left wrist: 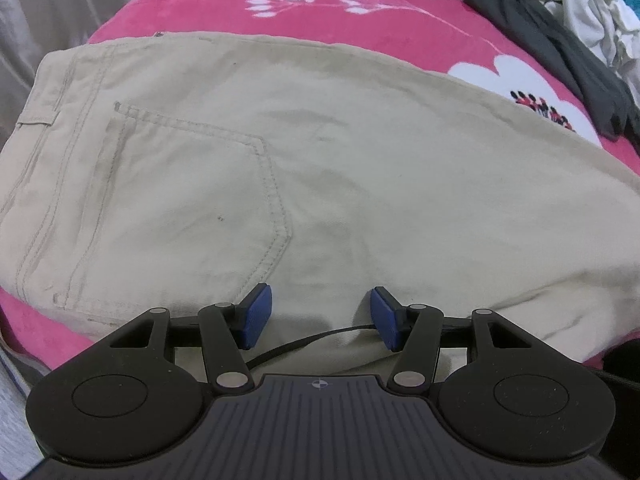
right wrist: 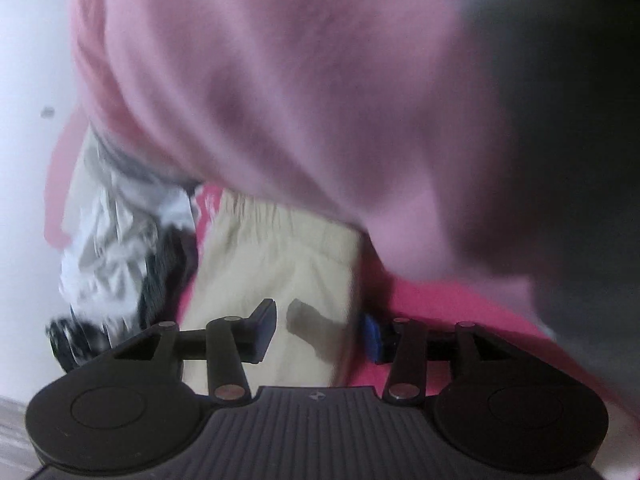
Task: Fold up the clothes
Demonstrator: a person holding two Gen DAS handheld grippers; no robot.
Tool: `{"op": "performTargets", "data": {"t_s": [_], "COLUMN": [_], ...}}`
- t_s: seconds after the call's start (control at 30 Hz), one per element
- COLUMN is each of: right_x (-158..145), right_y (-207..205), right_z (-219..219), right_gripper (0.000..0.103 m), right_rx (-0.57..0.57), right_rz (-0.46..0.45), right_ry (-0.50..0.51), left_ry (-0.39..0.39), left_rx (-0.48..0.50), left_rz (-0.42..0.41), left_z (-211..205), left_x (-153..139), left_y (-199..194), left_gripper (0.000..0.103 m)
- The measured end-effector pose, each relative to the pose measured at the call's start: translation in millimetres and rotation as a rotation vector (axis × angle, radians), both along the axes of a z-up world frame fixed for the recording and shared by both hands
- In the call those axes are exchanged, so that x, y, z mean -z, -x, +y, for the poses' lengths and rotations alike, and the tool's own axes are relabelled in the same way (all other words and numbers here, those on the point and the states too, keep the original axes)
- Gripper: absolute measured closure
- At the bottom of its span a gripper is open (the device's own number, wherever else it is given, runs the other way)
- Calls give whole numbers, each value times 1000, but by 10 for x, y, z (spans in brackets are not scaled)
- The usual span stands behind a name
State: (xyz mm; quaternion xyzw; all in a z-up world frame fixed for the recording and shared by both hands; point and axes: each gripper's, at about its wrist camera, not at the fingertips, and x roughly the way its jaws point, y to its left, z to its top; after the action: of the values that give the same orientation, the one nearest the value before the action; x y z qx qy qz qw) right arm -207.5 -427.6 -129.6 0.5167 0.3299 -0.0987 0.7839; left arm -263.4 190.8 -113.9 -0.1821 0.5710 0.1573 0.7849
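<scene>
Pink floral bedding point(left wrist: 224, 4) carries the beige trousers point(left wrist: 320, 168), spread flat, pocket up, ready for creasing. Left gripper point(left wrist: 321, 316) hovers at their near edge, agape and empty; right gripper point(right wrist: 320, 330), equally wide, grips nothing. Unfolded clothes point(left wrist: 560, 20) wait behind.

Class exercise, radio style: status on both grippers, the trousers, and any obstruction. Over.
Left gripper open, empty, at beige trousers. Right gripper open, empty, over them. Trousers flat on pink bedspread. Pink sleeve blocks right view.
</scene>
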Motion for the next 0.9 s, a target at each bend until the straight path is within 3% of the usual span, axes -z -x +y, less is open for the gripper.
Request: {"op": "performTargets", "data": {"t_s": [0.37, 0.43, 0.47, 0.5, 0.9], "right_x": [163, 131, 95, 2, -1071], "right_y": [-69, -87, -98, -136, -642], "right_z": [-70, -51, -27, 49, 1117], "right_gripper": [57, 71, 85, 95, 97], "right_rx": [72, 65, 52, 14, -459], "right_rz": [-34, -17, -11, -32, -289], "right_ry": [-74, -45, -27, -14, 119], "left_ry": [-14, -10, -8, -6, 4], "left_rx": [4, 5, 5, 4, -27], "left_rz": [1, -1, -3, -5, -57], "left_z": [-8, 6, 14, 22, 30], "left_x": [23, 27, 25, 26, 6], "left_y": [-14, -21, -22, -21, 91], "left_gripper": [48, 48, 48, 48, 48]}}
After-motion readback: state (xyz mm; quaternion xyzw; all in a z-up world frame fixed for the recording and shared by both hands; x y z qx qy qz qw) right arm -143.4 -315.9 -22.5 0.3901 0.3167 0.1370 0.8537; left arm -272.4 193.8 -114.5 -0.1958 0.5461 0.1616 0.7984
